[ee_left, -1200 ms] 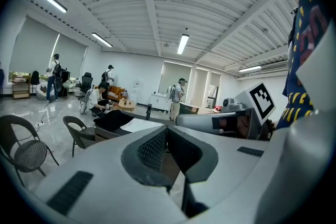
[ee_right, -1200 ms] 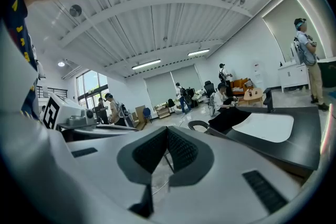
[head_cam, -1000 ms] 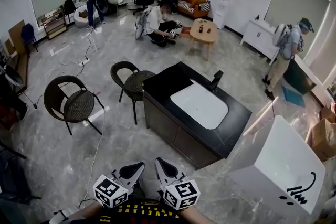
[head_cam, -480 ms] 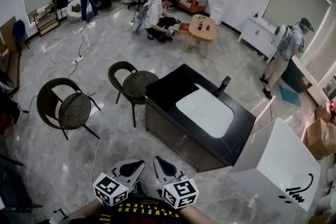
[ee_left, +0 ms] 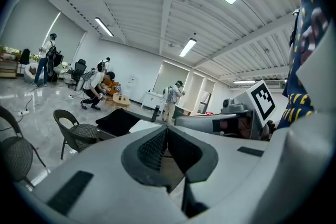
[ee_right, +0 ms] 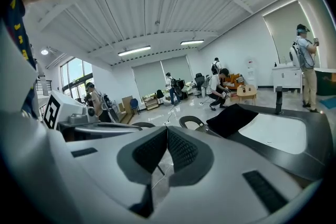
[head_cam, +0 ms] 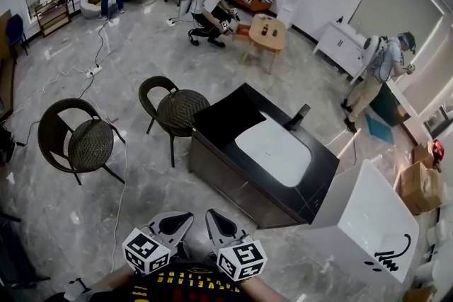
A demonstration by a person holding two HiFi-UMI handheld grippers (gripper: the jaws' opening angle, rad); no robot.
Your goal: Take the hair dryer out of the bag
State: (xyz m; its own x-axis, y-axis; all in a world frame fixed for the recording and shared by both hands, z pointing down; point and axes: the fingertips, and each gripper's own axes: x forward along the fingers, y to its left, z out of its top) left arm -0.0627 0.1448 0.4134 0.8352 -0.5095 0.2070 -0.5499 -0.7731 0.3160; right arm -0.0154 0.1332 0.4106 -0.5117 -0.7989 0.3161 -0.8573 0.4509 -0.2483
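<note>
Two closed claws — left claw (head_cam: 182, 220), right claw (head_cam: 214, 217) — yellow shirt print (head_cam: 185, 279) unreadable.

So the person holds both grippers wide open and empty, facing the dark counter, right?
Not open: the left gripper and right gripper are shut, jaws pressed together with nothing between, as the left and right gripper views show. Both are empty and face the dark counter.

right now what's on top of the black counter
On the black counter a black bag or cloth lies at one corner beside a white inset panel; a dark upright fixture stands at the edge. Anything inside the black piece is covered.
</note>
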